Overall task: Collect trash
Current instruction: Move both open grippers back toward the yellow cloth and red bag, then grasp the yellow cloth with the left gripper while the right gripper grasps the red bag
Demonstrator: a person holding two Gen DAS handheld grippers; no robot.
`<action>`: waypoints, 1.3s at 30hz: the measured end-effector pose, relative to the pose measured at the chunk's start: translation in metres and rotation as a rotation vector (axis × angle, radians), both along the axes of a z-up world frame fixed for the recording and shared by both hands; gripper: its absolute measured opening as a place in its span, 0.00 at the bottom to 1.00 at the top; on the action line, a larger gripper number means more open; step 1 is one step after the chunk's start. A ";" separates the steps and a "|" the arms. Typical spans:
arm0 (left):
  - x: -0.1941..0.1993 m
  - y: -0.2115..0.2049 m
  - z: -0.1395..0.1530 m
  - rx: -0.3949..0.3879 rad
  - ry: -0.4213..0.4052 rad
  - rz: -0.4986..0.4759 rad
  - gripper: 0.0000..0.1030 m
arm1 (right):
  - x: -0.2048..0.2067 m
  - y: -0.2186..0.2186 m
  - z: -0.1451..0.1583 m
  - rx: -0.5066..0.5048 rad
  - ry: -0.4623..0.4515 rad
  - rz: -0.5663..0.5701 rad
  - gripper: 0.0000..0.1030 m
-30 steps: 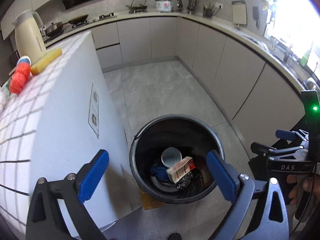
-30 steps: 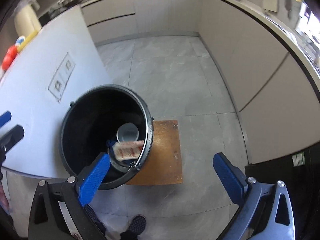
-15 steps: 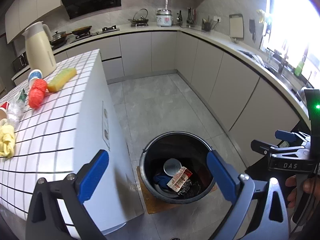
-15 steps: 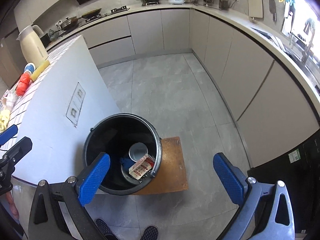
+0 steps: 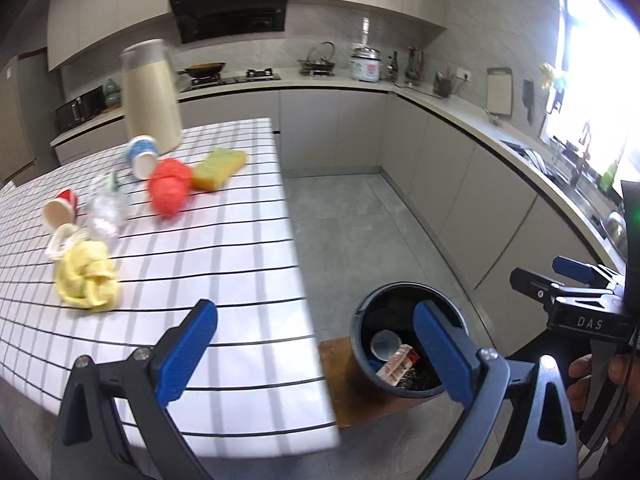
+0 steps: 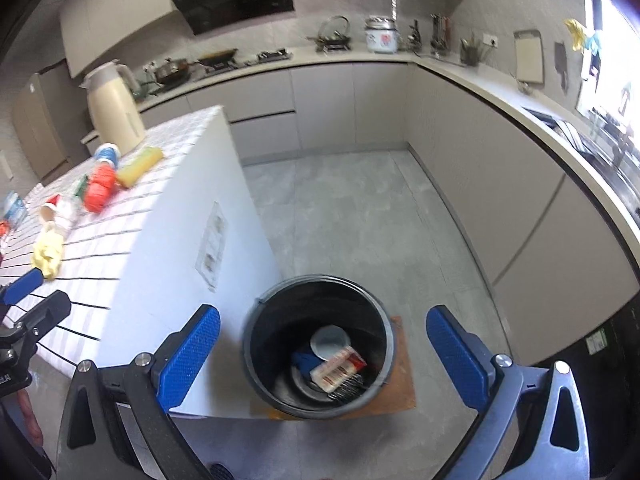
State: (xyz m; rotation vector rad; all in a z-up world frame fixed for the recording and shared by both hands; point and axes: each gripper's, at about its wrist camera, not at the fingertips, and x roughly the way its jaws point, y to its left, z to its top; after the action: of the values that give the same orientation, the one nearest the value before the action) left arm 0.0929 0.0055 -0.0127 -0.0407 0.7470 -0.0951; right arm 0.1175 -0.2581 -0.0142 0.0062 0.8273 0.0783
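While you hold both tools up: nothing sits between either pair of fingers.
Left gripper (image 5: 314, 354): your jaws are spread wide, empty.
Right gripper (image 6: 323, 354): jaws wide, empty, bin (image 6: 318, 346) between them below.
Trash: yellow cloth (image 5: 87, 278) and red ball (image 5: 169, 192) lie on the counter (image 5: 224, 264) beyond your left jaws.

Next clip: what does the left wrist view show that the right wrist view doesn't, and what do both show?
Only the left wrist view: the right claw from the side, open, with a hand on its handle.
Only the right wrist view: a white outlet panel on the island's side, and the left claw.
Both: the black round trash bin holding a red-and-white carton, the crumpled yellow cloth, and the cream thermos jug.
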 end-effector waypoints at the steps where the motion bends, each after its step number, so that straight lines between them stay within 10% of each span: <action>1: -0.002 0.009 0.001 -0.001 -0.004 0.012 0.97 | -0.001 0.007 0.001 -0.001 -0.009 0.007 1.00; 29: -0.017 0.286 -0.030 -0.012 0.002 0.260 0.96 | 0.018 0.306 -0.011 0.091 -0.013 0.293 0.92; 39: 0.021 0.293 -0.035 -0.064 -0.009 0.168 0.86 | 0.056 0.352 -0.019 0.074 -0.020 0.231 0.80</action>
State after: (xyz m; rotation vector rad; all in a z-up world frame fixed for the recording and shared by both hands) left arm 0.1140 0.2982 -0.0482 -0.1637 0.7286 0.0406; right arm 0.1737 0.0939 -0.0337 -0.0205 0.8020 0.3258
